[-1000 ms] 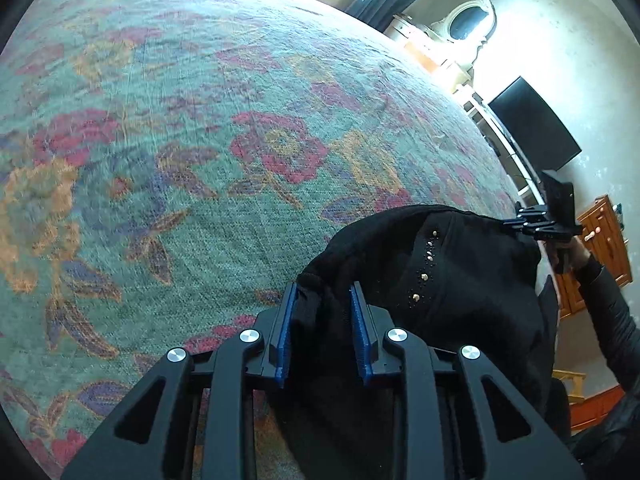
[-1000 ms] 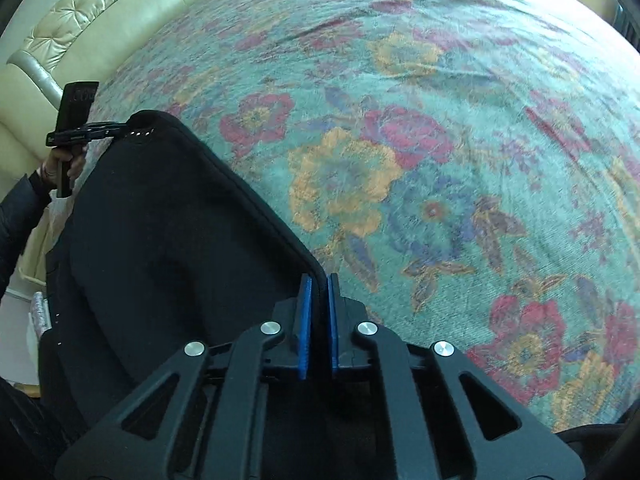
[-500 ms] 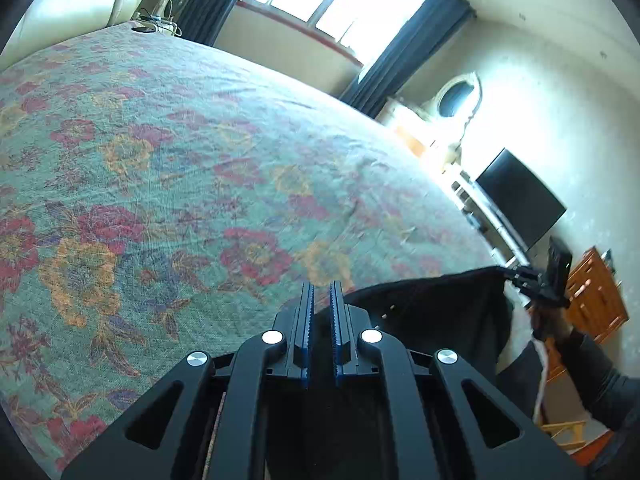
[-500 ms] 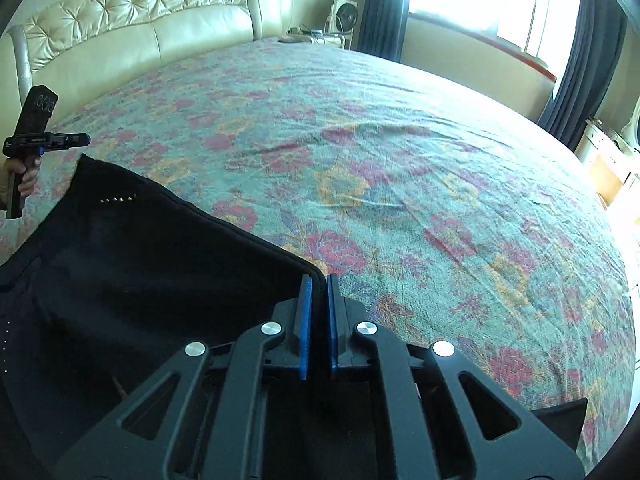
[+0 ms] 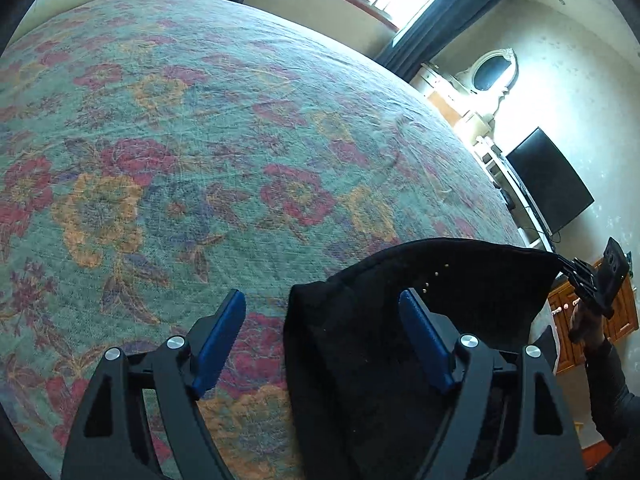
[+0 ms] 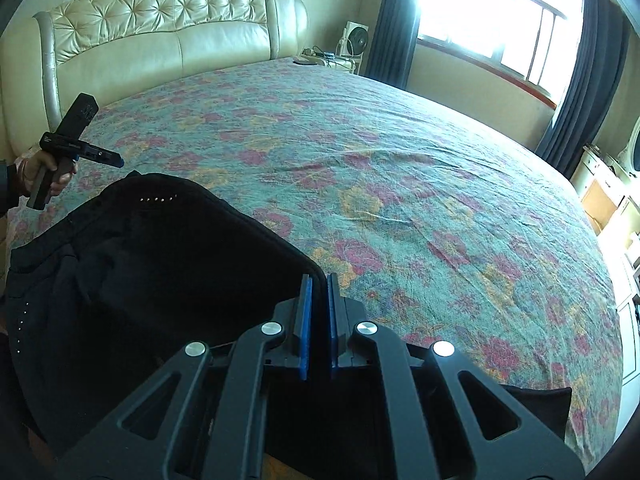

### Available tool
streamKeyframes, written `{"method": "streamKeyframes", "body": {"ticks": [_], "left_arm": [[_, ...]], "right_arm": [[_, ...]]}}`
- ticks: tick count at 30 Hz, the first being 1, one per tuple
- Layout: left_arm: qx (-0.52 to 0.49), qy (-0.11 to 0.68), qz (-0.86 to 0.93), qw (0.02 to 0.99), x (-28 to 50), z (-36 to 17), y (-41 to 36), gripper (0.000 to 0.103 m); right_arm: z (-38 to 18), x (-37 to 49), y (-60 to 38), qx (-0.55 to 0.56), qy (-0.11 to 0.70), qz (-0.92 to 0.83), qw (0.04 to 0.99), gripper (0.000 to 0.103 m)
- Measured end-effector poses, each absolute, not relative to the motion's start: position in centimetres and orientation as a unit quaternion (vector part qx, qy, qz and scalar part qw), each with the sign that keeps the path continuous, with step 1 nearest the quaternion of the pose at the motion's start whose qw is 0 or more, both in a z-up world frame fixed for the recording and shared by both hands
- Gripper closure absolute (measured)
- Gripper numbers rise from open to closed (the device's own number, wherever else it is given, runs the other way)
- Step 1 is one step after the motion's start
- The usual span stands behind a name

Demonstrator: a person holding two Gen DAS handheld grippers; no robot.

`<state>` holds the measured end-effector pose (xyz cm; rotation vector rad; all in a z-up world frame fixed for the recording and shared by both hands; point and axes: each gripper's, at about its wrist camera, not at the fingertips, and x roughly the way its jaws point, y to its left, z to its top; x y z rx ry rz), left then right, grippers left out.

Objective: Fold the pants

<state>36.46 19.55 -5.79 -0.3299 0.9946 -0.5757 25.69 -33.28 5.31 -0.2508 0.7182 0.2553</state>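
Note:
Black pants (image 5: 460, 292) with a row of small studs hang over the floral bedspread (image 5: 200, 140). My left gripper (image 5: 322, 294) is opening, its blue pads (image 5: 224, 336) spread wide; the pants' left corner lies between them, touched by neither. My right gripper (image 6: 318, 278) is shut on the pants' (image 6: 160, 260) upper edge and holds it up. In the left wrist view the right gripper (image 5: 560, 260) pinches the far corner, a hand below it. In the right wrist view the left gripper (image 6: 118, 160) hovers just above the slumped corner.
The bedspread (image 6: 400, 160) stretches wide ahead of both grippers. A cream tufted headboard (image 6: 160, 40) and a small fan (image 6: 356, 40) stand at the far end. A TV (image 5: 552, 184), a mirror (image 5: 494, 72) and a wooden cabinet (image 5: 624, 320) line the right wall.
My left gripper, shut on the pants' corner half a second ago, has opened and let it go; that corner has sagged. My right gripper has risen with its corner.

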Motion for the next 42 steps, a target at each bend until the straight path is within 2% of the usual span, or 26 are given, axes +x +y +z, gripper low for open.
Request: {"method": "streamKeyframes", "body": {"ticks": [4, 9, 13, 17, 19, 20, 22, 23, 25, 27, 35, 42], "left_arm": [[-0.185, 0.521, -0.283, 0.784, 38.2, -8.4, 19.7, 0.025], [-0.224, 0.514, -0.337, 0.756, 38.3, -8.4, 18.7, 0.025], [-0.202, 0.532, -0.348, 0.745, 38.2, -8.7, 17.3, 0.025], [-0.271, 0.532, -0.345, 0.724, 38.8, -9.2, 18.3, 0.025], [-0.242, 0.537, -0.341, 0.733, 38.6, -9.2, 17.7, 0.036], [-0.214, 0.541, -0.333, 0.742, 38.4, -9.1, 17.2, 0.051], [-0.200, 0.541, -0.333, 0.746, 38.2, -9.0, 16.8, 0.066], [-0.203, 0.542, -0.338, 0.742, 38.1, -9.0, 16.7, 0.072], [-0.194, 0.535, -0.338, 0.749, 37.8, -8.6, 16.4, 0.075], [-0.190, 0.520, -0.346, 0.757, 37.4, -7.6, 16.0, 0.086], [-0.171, 0.428, -0.375, 0.804, 33.2, -1.4, 16.1, 0.086], [-0.184, 0.367, -0.403, 0.818, 25.4, 1.0, 18.3, 0.086]], "right_arm": [[5.3, 25.1, -33.5, -0.117, 0.340, 0.127, 0.924, 0.096], [4.9, 24.9, -33.6, -0.105, 0.337, 0.128, 0.927, 0.096], [4.8, 24.9, -33.6, -0.099, 0.336, 0.128, 0.928, 0.096], [4.9, 24.9, -33.7, -0.094, 0.336, 0.129, 0.928, 0.096], [4.8, 24.9, -33.8, -0.093, 0.337, 0.129, 0.928, 0.096], [4.8, 24.9, -33.8, -0.091, 0.338, 0.130, 0.928, 0.096], [4.8, 24.9, -33.9, -0.086, 0.339, 0.131, 0.928, 0.096], [4.7, 24.9, -33.9, -0.086, 0.339, 0.130, 0.928, 0.096], [4.7, 24.9, -33.8, -0.086, 0.339, 0.130, 0.928, 0.096], [4.6, 24.8, -33.8, -0.086, 0.338, 0.128, 0.928, 0.096], [5.6, 21.9, -34.1, -0.081, 0.315, 0.115, 0.939, 0.096], [6.8, 14.3, -33.9, -0.079, 0.294, 0.109, 0.946, 0.095]]}}
